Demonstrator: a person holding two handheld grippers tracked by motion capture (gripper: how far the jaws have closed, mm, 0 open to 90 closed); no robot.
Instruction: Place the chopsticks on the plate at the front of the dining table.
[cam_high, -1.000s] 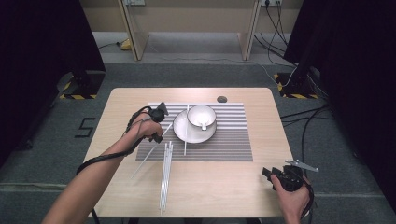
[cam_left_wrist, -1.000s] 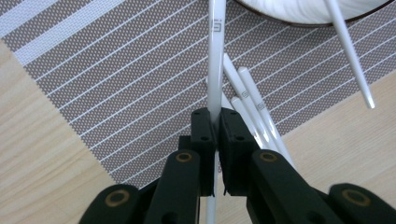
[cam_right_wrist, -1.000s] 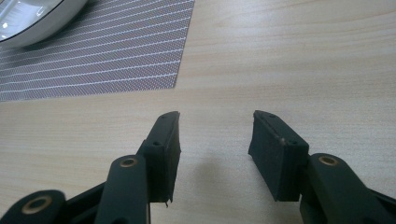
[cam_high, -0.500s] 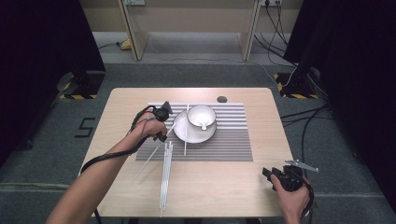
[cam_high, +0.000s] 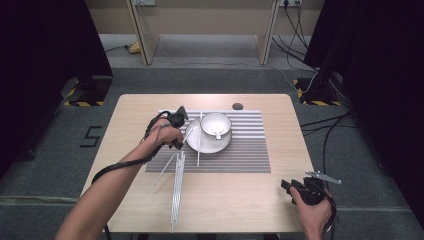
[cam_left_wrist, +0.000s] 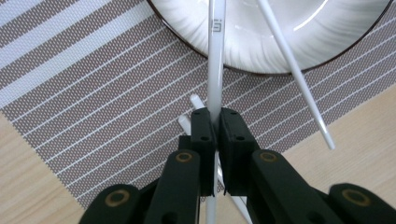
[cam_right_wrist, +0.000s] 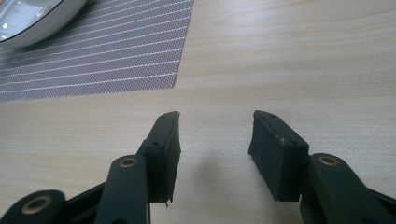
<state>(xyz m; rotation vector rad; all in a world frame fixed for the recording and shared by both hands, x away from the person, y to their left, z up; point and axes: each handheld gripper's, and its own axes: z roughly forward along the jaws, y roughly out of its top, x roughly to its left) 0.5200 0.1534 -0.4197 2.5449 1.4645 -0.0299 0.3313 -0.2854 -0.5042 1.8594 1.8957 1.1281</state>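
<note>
- Left gripper (cam_left_wrist: 215, 122) is over the left part of the striped placemat (cam_high: 240, 150), just beside the saucer's left rim. Jaws pressed together on a white chopstick (cam_left_wrist: 215, 60).
- The pinched chopstick runs up from between the jaws and crosses onto the white saucer (cam_left_wrist: 275, 42); its far end lies over the saucer's rim.
- A second white chopstick (cam_left_wrist: 299, 84) lies slanted across the same rim, one end on the saucer, the other on the mat near the mat's edge.
- In the high view the saucer (cam_high: 192, 142) sits near the middle of the placemat, with a white cup (cam_high: 216, 124) on it, toward the far edge of the tabletop (cam_high: 135, 120).
- More white sticks (cam_high: 176, 187) lie in a loose bundle from the mat's near-left corner toward the near edge of the tabletop.
- A small dark round thing (cam_high: 237, 106) rests at the far edge, just beyond the mat.
- Right gripper (cam_right_wrist: 215, 140) is at the near-right corner of the tabletop, jaws spread, bare wood between them, well apart from the mat.
</note>
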